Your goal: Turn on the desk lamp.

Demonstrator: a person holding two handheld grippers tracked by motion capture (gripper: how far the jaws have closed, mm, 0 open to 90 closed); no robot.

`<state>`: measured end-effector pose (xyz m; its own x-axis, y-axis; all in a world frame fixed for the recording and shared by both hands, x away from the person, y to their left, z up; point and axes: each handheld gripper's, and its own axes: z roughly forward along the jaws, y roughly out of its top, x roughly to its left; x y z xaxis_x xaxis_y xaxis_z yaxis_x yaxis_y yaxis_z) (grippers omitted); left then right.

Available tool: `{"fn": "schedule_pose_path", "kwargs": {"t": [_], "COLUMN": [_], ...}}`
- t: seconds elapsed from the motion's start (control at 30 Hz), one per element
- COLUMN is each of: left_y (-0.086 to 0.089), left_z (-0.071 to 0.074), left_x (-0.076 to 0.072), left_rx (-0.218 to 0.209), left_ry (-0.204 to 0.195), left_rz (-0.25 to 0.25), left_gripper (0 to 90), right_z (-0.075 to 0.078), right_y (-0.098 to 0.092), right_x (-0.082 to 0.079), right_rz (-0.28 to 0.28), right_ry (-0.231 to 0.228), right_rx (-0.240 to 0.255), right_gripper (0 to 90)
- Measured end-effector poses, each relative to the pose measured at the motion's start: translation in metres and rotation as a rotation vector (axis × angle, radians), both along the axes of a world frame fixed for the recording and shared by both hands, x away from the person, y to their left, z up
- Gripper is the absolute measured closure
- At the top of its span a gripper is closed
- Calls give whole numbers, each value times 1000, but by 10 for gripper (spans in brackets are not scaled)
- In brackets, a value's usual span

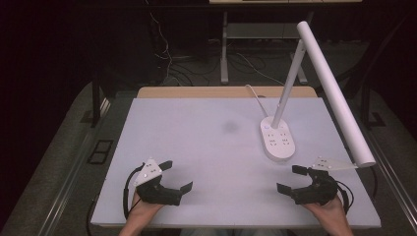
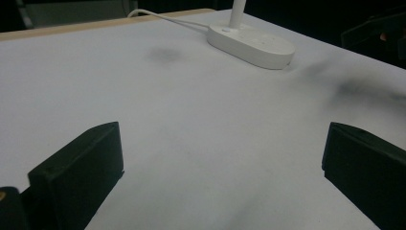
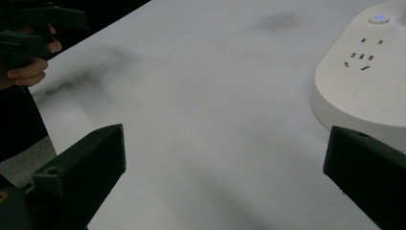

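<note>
A white desk lamp stands on the white table (image 1: 206, 147), its oval base (image 1: 278, 140) at the right of centre, with sockets and a small blue light on top. Its long tube head (image 1: 334, 88) slants down toward the right front. My left gripper (image 1: 176, 176) rests near the front left edge, jaws wide open and empty. My right gripper (image 1: 290, 178) sits near the front right, just in front of the lamp base, open with nothing between its jaws. The base appears far ahead in the left gripper view (image 2: 251, 40) and close at the right in the right gripper view (image 3: 364, 81).
The lamp's white cable (image 1: 255, 98) runs off the back edge of the table. A faint grey smudge (image 1: 230, 127) marks the middle of the tabletop. A wooden strip (image 1: 196, 92) lines the far edge. Dark floor with cables and a stand lies beyond.
</note>
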<state>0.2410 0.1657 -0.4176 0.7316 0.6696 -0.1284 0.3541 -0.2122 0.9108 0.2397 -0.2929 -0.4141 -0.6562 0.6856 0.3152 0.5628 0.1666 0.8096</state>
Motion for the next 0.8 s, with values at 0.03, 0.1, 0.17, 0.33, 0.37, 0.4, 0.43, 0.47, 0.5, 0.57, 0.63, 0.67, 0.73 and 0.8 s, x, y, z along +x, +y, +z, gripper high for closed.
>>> {"fn": "schedule_pose_path", "kwargs": {"t": [0.03, 0.1, 0.17, 0.33, 0.37, 0.4, 0.43, 0.47, 0.5, 0.57, 0.63, 0.67, 0.73, 0.8], "left_y": [0, -1, -1, -1, -1, -1, -1, -1, -1, -1, -1, -1, -1, -1], "left_z": [0, -1, -1, -1, -1, -1, 0, 0, 0, 0, -1, -1, -1, -1], "left_x": [0, 0, 0, 0, 0, -1, -1, -1, -1, -1, -1, -1, -1, -1], "left_rx": [2, -2, 4, 4, 4, 3, 5, 8, 8, 4, 1, 3, 0, 0], "left_ry": [-2, 3, 4, 5, 4, 3, 2, 1, 1, -1, 0, 2, 3, 4], "left_rz": [-1, -2, -7, -9, -7, -6, -6, -6, -5, -4, -2, -2, 1, 0], "left_gripper": [0, 0, 0, 0, 0, 0, 0, 0, 0, 0, 0, 0, 0, 0], "right_z": [0, 0, 0, 0, -1, -1, 0, -1, -1, -1, -1, -1, -2, -1], "right_y": [0, 0, -1, -1, -1, -1, -1, -1, -1, -2, -3, -3, -3, -2], "right_x": [0, 0, 0, 0, 1, 0, 0, 0, 0, 1, 1, 1, 2, 2], "right_rz": [1, 3, 4, 6, 9, 9, 8, 9, 8, 2, 2, 2, 4, 3], "right_ry": [1, 1, -1, 2, 1, 3, 7, 9, 10, 19, 26, 21, 20, 36], "right_rx": [-1, 0, -2, 0, -1, -1, 0, 0, 0, 4, 2, 3, 1, -6], "right_gripper": [1, 1, 1, 1, 1, 2, 2, 1, 1, 1, 1, 2, 2, 1]}}
